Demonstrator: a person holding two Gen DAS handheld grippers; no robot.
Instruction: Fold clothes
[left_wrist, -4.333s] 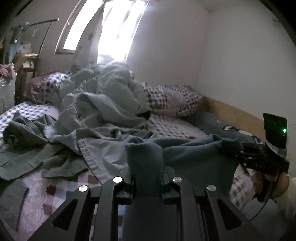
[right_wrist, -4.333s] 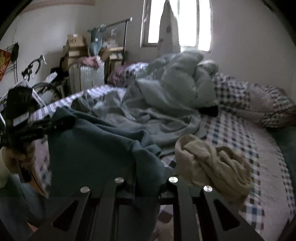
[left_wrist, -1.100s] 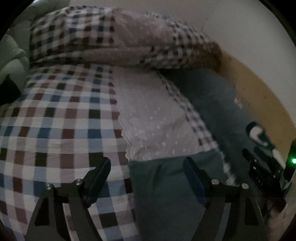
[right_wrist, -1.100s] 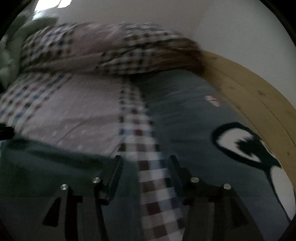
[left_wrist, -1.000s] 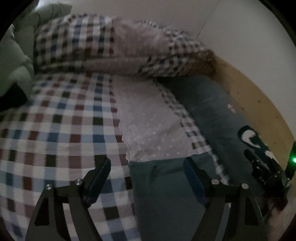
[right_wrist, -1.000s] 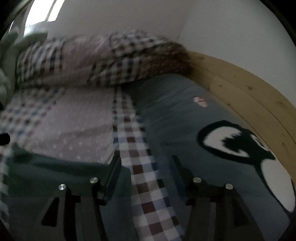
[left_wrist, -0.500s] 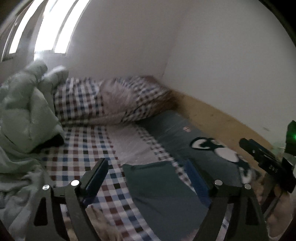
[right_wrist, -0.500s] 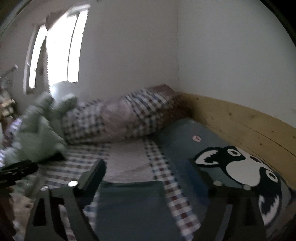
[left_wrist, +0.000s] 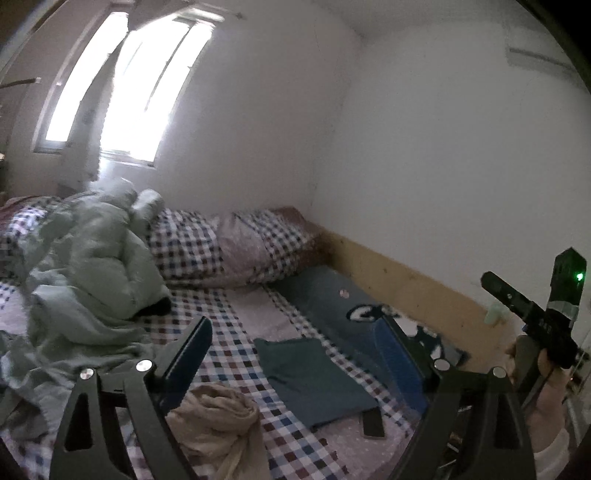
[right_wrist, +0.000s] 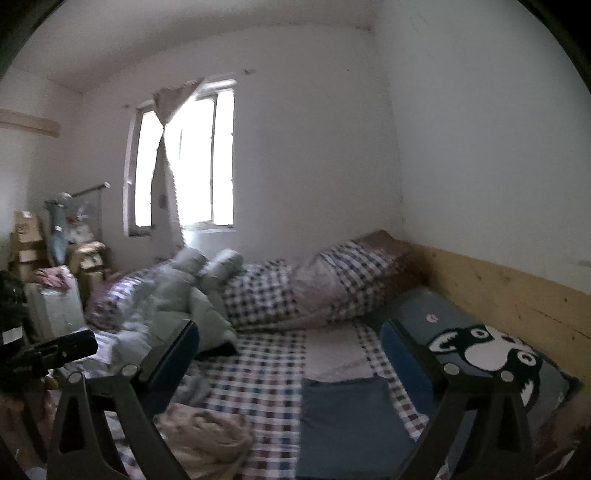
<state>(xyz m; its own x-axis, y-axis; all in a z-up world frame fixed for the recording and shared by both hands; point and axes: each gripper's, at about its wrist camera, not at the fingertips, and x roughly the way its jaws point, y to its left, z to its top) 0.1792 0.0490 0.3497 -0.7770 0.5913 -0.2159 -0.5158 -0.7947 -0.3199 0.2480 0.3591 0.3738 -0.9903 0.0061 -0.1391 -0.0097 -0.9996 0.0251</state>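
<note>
a: where's the teal garment at?

b: lying flat as a neat rectangle on the checked bedsheet, just beside the cartoon blanket. left gripper and right gripper both hang above it, jaws spread wide, pinching nothing.

a: and the beige garment?

b: bunched up on the other side of the teal one. if it's next, i'd grab two corners and shake it flat before creasing.

Both wrist views above the bed, facing the window.
</note>
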